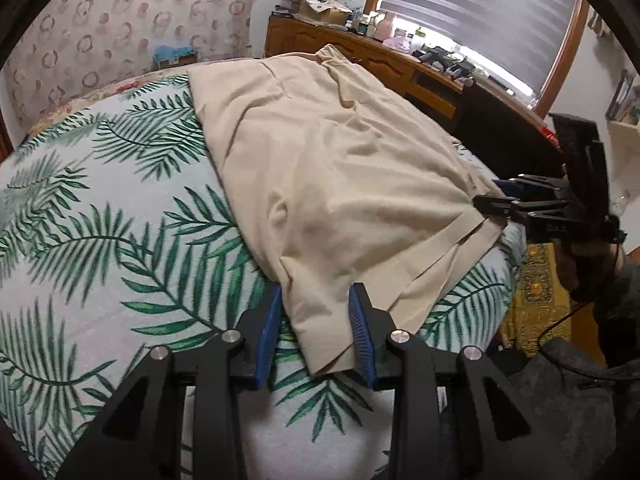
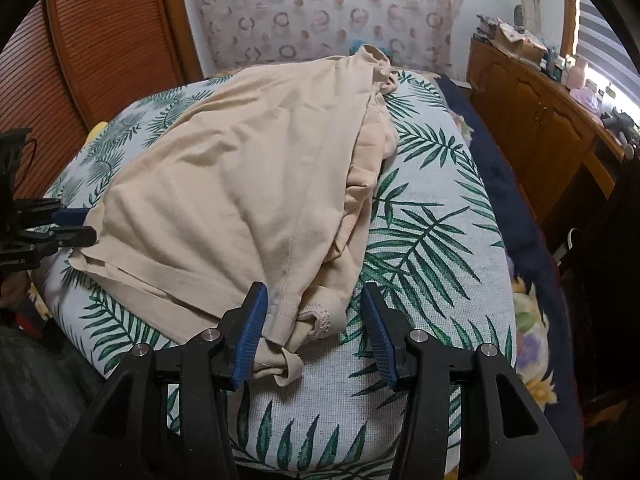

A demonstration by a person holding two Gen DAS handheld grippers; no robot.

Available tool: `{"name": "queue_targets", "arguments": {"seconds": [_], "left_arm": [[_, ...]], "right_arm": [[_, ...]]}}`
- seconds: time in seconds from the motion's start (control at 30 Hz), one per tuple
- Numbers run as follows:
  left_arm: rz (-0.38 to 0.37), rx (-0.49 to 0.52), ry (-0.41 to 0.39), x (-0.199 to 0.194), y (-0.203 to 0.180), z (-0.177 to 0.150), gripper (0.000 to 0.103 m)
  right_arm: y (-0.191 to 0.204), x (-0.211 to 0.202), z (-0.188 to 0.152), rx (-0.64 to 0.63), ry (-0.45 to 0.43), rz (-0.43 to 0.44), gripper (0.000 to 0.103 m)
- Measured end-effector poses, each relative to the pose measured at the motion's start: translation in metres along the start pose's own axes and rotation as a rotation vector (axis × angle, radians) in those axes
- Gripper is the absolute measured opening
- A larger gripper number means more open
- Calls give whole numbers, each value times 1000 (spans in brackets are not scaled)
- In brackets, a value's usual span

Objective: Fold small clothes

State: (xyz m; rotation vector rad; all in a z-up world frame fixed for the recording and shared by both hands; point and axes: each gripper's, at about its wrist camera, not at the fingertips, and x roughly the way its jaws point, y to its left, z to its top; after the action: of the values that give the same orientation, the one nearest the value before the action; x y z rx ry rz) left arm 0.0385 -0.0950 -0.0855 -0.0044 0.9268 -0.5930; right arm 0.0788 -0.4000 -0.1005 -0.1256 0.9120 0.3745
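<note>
Garment on the bed, a gripper at each near corner

The garment (image 1: 340, 168) lies across the bed cover (image 1: 100, 240); left gripper (image 1: 314, 332) straddles its 6 o'clock corner, right gripper (image 1: 486, 196) sits at its 3 o'clock corner; the dresser (image 1: 360, 52) stands behind at 1 o'clock.

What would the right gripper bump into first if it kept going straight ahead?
Most likely the beige cloth. The right gripper points down at it with open jaws, and the bunched hem already sits between the fingers by the left pad. Below lies the leaf-print cover. Exact depth is unclear.
</note>
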Motion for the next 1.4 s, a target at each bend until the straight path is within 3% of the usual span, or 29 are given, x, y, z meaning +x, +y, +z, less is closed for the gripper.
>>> {"name": "queue_targets", "arguments": {"seconds": [0.1, 0.2, 0.23, 0.3, 0.4, 0.57, 0.73, 0.93, 1.1, 1.4], "left_arm": [[-27, -6, -10, 0, 0, 0, 31], [-40, -6, -17, 0, 0, 0, 16], [-49, -7, -20, 1, 0, 1, 10], [-62, -7, -28, 1, -1, 2, 3], [-65, -11, -80, -8, -2, 7, 1], [-43, -39, -176, -27, 5, 34, 1], [-36, -23, -271, -48, 9, 71, 1], [3, -17, -329, -48, 35, 121, 0], [50, -34, -321, -23, 63, 164, 0], [99, -76, -275, 29, 115, 230, 0]], "right_arm": [[2, 0, -1, 4, -2, 9, 50], [8, 0, -1, -16, -1, 27, 48], [10, 0, -2, -28, -1, 37, 44], [13, 0, -2, -35, -4, 75, 20], [14, 0, -1, -35, -18, 112, 10], [10, -18, 10, -3, -124, 151, 8], [4, -35, 37, 19, -239, 156, 8], [-7, -35, 84, 18, -323, 142, 8], [-18, -22, 131, -20, -360, 109, 8], [-38, 36, 209, -62, -327, 80, 8]]}}
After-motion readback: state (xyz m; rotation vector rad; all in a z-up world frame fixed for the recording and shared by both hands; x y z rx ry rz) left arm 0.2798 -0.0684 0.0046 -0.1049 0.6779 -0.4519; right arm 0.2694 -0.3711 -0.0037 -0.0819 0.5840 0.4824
